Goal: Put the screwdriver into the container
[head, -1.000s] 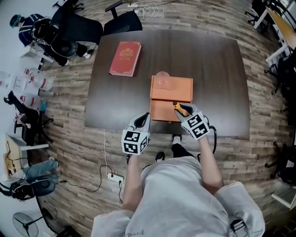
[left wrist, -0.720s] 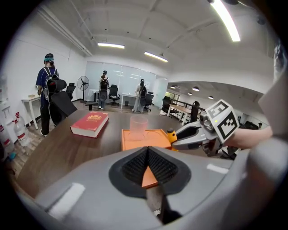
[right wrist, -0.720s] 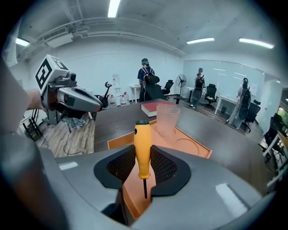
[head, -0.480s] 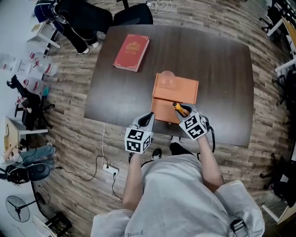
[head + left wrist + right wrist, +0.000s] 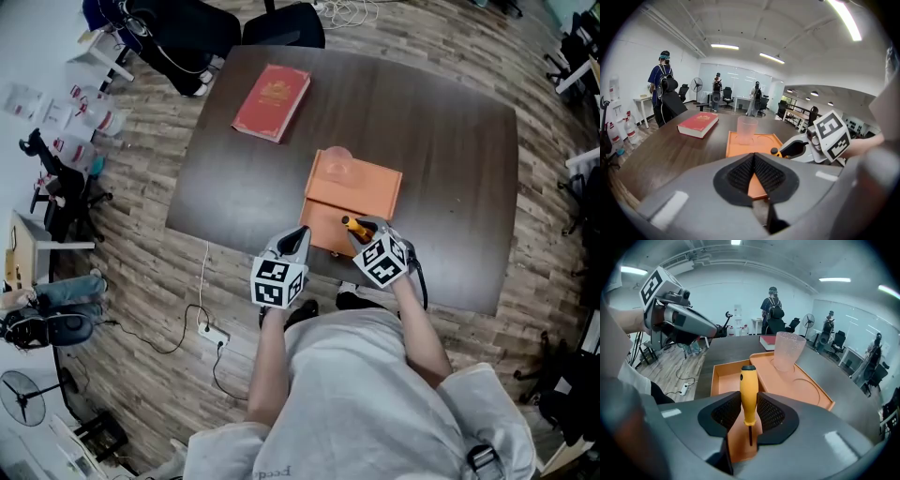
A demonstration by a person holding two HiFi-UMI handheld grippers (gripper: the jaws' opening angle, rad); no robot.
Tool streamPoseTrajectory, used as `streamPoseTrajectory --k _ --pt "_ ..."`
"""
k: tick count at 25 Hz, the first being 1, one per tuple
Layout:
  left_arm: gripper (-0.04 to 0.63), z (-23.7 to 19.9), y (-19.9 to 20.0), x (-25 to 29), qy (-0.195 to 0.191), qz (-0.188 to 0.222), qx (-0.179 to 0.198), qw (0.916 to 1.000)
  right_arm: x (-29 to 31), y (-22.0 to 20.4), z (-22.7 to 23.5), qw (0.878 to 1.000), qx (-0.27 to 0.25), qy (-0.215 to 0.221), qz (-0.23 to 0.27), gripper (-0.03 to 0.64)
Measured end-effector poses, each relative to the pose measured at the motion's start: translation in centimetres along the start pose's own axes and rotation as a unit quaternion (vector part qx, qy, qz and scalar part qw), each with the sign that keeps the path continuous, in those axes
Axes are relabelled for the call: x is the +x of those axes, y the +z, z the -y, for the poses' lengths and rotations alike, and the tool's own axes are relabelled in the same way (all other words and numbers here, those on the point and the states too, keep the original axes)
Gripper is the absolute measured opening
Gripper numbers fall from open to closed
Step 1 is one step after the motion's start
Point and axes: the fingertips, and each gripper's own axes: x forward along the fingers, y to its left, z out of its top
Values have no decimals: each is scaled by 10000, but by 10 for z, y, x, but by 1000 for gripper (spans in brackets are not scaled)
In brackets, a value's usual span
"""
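Note:
My right gripper (image 5: 362,232) (image 5: 749,414) is shut on the screwdriver (image 5: 355,226) (image 5: 748,394), clamping the base of its yellow handle. The black-capped end points forward. It hovers over the near, open compartment (image 5: 723,379) of the orange container (image 5: 373,190) (image 5: 736,142). A clear plastic cup (image 5: 337,162) (image 5: 788,350) stands on the container's far tray part. My left gripper (image 5: 298,235) (image 5: 753,161) is shut and empty, just left of the container's near corner.
A red book (image 5: 272,100) (image 5: 698,124) lies at the far left of the dark table (image 5: 450,159). The table's near edge runs under both grippers. Chairs and people stand well beyond the table.
My right gripper has carried the screwdriver a little to the left over the container's near compartment. My left gripper has barely moved. The head camera has shifted.

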Motion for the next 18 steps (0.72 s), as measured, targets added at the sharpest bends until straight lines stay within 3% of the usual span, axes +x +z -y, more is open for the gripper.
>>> streamPoseTrajectory --k 18 --pt "55 -3 -15 -10 395 24 -236 9989 25 -6 -15 9992 -19 390 31 106"
